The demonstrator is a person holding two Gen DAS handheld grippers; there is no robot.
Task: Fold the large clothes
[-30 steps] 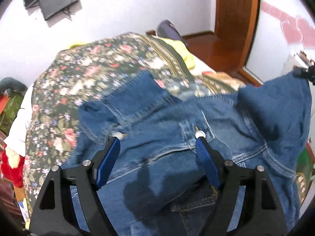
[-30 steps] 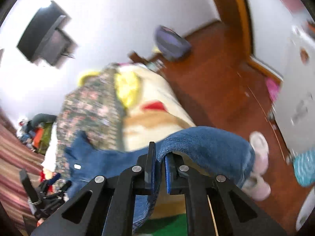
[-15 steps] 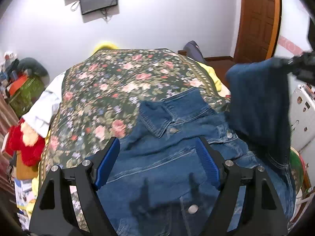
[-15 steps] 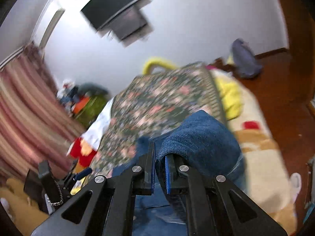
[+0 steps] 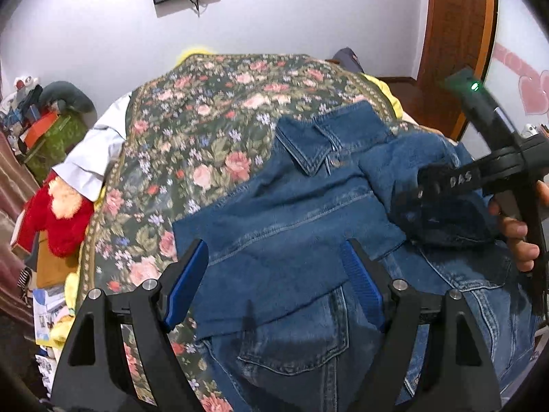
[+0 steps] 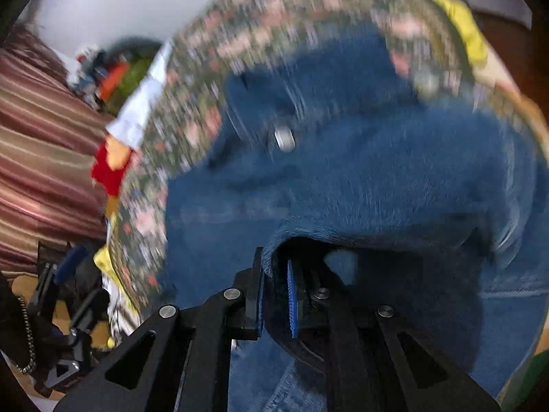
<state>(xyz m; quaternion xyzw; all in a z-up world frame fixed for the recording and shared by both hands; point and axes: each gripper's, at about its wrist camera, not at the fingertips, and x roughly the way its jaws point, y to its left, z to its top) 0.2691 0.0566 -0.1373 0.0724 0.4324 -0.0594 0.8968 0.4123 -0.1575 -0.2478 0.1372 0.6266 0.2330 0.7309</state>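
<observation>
A denim jacket (image 5: 308, 240) lies on a floral bedspread (image 5: 206, 130). The left gripper (image 5: 274, 285) hovers above it, jaws apart and empty. The right gripper (image 6: 274, 295) is clamped on a fold of the jacket's denim.

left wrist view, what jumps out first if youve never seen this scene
A blue denim jacket lies collar-up across the near right part of a bed under a dark floral bedspread. The open left gripper hovers over the jacket's middle, while the right gripper at the right edge is shut on a fold of denim. A red plush toy sits off the bed's left side.
</observation>
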